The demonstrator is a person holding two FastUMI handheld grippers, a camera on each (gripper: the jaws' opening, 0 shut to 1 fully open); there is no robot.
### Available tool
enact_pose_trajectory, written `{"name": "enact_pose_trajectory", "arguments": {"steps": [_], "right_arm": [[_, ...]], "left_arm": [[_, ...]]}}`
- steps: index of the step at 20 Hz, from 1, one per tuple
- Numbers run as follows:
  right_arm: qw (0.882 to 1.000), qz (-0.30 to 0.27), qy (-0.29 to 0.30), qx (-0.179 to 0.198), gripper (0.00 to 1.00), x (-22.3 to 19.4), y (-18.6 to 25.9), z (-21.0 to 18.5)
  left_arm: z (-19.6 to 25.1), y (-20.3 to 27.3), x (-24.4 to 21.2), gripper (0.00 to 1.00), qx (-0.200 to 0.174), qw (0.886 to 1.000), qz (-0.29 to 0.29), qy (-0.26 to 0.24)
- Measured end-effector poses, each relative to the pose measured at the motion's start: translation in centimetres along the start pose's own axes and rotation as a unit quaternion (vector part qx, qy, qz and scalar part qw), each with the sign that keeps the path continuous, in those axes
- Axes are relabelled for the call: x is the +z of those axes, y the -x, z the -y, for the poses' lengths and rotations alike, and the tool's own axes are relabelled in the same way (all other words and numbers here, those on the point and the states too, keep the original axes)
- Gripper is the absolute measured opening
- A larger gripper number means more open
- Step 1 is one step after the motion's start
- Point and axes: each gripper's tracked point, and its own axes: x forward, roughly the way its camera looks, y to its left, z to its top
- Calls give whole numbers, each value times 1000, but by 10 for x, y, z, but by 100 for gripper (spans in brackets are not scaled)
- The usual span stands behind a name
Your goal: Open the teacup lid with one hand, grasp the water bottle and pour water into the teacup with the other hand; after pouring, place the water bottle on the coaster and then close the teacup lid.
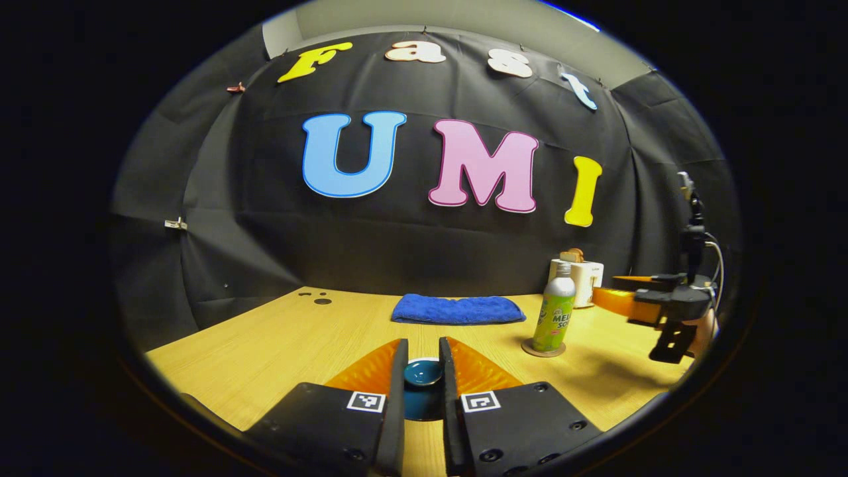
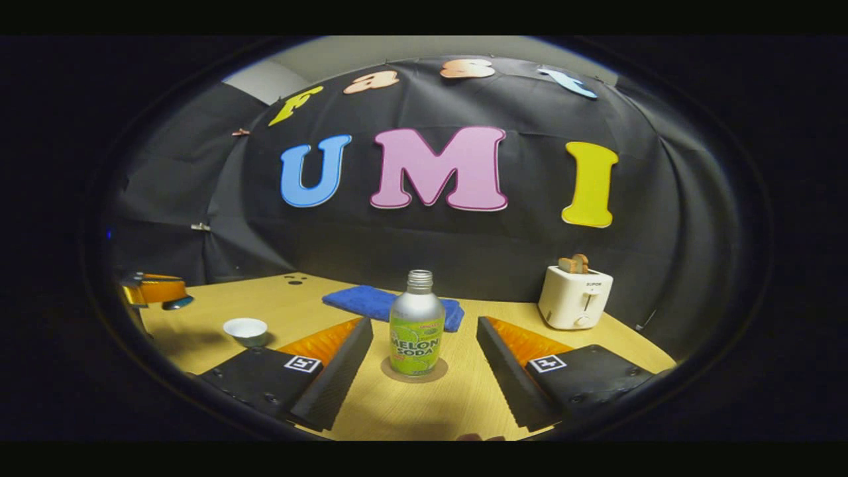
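Note:
My left gripper (image 1: 423, 347) is shut on the dark blue teacup lid (image 1: 423, 372), held above the wooden table (image 1: 265, 351). In the right gripper view that gripper (image 2: 173, 295) hovers at the far left with the lid (image 2: 179, 304) in it, above and left of the uncovered white teacup (image 2: 246, 329). The silver and green water bottle (image 2: 417, 324) stands upright on a round coaster (image 2: 416, 372). My right gripper (image 2: 424, 322) is open, one finger on each side of the bottle and apart from it. In the left gripper view the bottle (image 1: 555, 311) stands at the right, with the right gripper (image 1: 604, 288) beside it.
A folded blue towel (image 1: 456, 309) lies at the back of the table, just behind the bottle in the right gripper view (image 2: 371, 301). A white toaster (image 2: 575, 297) with bread in it stands at the back right. The black cloth wall closes the booth behind.

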Motion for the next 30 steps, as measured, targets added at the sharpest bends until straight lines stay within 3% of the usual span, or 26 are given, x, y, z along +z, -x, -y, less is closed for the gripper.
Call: {"name": "enact_pose_trajectory", "arguments": {"steps": [14,30], "right_arm": [[999,11,-29,-8,98,-10,55,18],[998,-18,-49,21,98,-43,39,-9]], "left_arm": [[3,-88,-45,29,4,997,-71,-16],[14,-107,-73,30,7,992,-116,-50]]}}
